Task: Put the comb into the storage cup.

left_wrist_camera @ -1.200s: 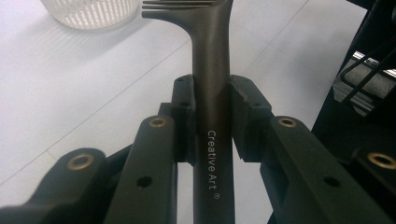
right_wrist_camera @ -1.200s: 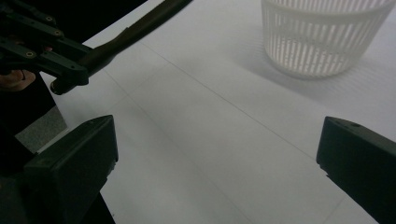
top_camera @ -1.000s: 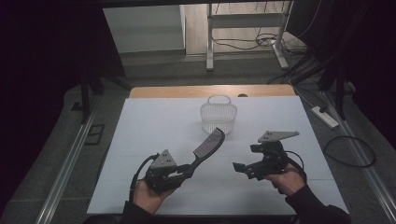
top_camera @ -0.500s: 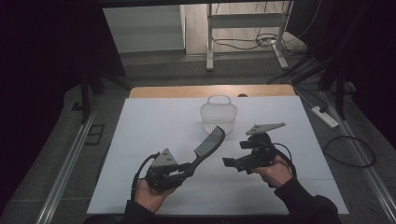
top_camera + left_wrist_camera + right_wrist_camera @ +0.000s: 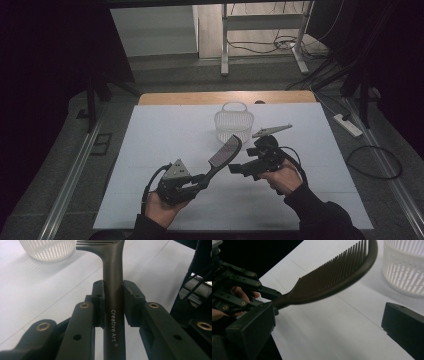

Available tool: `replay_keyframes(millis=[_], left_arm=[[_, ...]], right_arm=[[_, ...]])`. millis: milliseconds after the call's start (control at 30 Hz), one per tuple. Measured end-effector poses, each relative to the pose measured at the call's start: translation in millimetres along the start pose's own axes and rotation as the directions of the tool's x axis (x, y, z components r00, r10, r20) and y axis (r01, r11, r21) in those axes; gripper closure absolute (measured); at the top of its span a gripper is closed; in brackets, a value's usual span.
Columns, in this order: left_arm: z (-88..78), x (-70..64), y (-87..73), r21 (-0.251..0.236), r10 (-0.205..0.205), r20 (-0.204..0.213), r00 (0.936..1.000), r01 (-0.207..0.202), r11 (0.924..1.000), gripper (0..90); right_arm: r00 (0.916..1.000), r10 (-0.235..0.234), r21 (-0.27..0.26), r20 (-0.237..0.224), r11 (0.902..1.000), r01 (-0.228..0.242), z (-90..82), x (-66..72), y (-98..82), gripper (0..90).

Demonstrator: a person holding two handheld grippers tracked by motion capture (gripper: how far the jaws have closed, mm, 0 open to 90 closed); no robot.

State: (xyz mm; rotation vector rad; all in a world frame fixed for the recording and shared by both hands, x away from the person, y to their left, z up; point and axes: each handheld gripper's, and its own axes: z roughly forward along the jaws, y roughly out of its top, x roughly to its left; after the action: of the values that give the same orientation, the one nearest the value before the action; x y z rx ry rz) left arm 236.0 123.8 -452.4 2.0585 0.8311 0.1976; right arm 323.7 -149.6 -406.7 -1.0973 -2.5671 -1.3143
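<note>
A white slatted plastic basket [image 5: 233, 122] stands at upper centre of the worktop [image 5: 150, 145]. Below it, the dark long-handled plastic comb [image 5: 224, 153] slants from the left gripper [image 5: 197, 179] at lower left, with the right gripper [image 5: 235, 169] just beside it, lower right.

Table: a white sheet [image 5: 165, 135] covers the top; a strip of bare light wood [image 5: 200, 97] shows along the far edge.
Floor: grey, dim around the table, brighter in a pale patch [image 5: 155, 35] beyond it.
Rails: a metal rail [image 5: 70, 175] runs along the floor at the left of the table, another [image 5: 385, 175] at the right.
Far furniture: a white metal frame [image 5: 225, 45] with legs stands on the floor behind the table.
Cables: black cables [image 5: 260, 47] lie looped under that frame; one more loop [image 5: 375, 162] lies on the floor at the right.
Power strip: a white one [image 5: 347, 125] lies near the table's right far corner.
Sides: dark at left and right.
Light: falls mainly on the table top.
</note>
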Motion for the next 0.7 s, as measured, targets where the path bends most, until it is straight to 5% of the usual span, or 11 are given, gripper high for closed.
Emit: replay_keyframes(millis=[700], left_arm=[[-0.3,-0.5,0.3,-0.009,0.003,-0.009,1.0,-0.003,1.0,72.4]], right_arm=[[0.9955,0.077,0.02,-0.056,0.9969,-0.076,17.6,-6.4,16.6,0.0]])
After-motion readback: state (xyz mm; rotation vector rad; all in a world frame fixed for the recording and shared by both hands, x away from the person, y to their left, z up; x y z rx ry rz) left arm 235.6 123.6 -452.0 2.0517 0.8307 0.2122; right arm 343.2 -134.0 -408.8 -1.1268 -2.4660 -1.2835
